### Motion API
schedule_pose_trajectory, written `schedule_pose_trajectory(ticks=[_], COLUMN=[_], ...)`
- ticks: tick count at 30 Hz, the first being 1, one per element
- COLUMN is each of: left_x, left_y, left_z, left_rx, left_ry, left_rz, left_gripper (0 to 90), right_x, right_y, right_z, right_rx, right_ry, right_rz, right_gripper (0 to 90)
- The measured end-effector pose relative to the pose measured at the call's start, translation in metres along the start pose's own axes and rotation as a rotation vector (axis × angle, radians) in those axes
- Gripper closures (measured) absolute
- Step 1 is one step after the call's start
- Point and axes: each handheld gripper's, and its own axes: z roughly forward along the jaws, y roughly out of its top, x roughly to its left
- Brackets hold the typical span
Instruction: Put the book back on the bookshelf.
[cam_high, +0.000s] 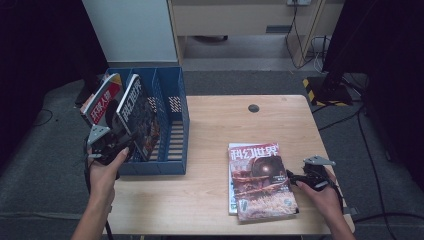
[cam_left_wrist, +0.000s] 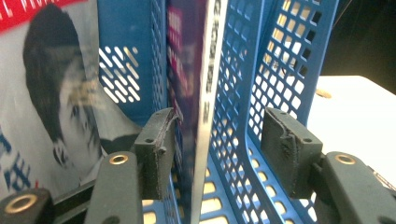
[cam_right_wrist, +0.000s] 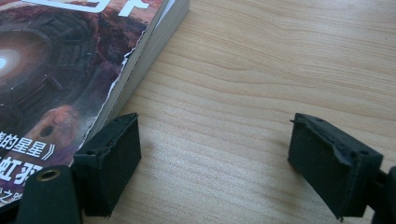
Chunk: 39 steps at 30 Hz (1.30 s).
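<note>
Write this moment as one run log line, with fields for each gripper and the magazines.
left gripper: open around dark magazine in blue rack | right gripper: open beside magazine stack | table

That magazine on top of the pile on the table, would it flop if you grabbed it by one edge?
Probably. The top magazine looks thin and soft-covered, and its cover edge is already torn, so it would likely sag and might tear further. Its glossy cover may slip. The right gripper stands open beside it.

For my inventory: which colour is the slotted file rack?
Blue; the file rack shows best in the high view.
</note>
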Motion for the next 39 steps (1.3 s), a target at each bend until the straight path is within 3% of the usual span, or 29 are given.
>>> schedule_pose_trajectory(ticks=[7,13,22,33,39], left_x=[-0.004,-0.016,-0.055,-0.099,-0.129], left_y=[-0.017,-0.025,-0.024,-0.027,-0.028], left_z=[-0.007,-0.009,0.002,0.034,0.048], left_rx=[0.024,0.052,0.081,0.125,0.142], left_ry=[-0.018,-0.032,-0.117,-0.201,-0.272], left_rz=[0.006,0.050,0.124,0.146,0.159], left_gripper=[44.5,43.2,42.5,36.1,33.2], right_x=[0.000,0.000,0.001,-0.005,-0.004], right_y=[0.000,0.000,0.000,0.000,0.004], right_z=[0.000,0.000,0.000,-0.005,-0.013], right_rx=[-0.001,0.000,0.003,0.010,-0.020], right_ry=[0.000,0.001,0.002,-0.014,0.014], right_rz=[-0.003,-0.006,-0.005,0.016,-0.002], right_gripper=[17.1,16.8,15.7,18.1,15.7])
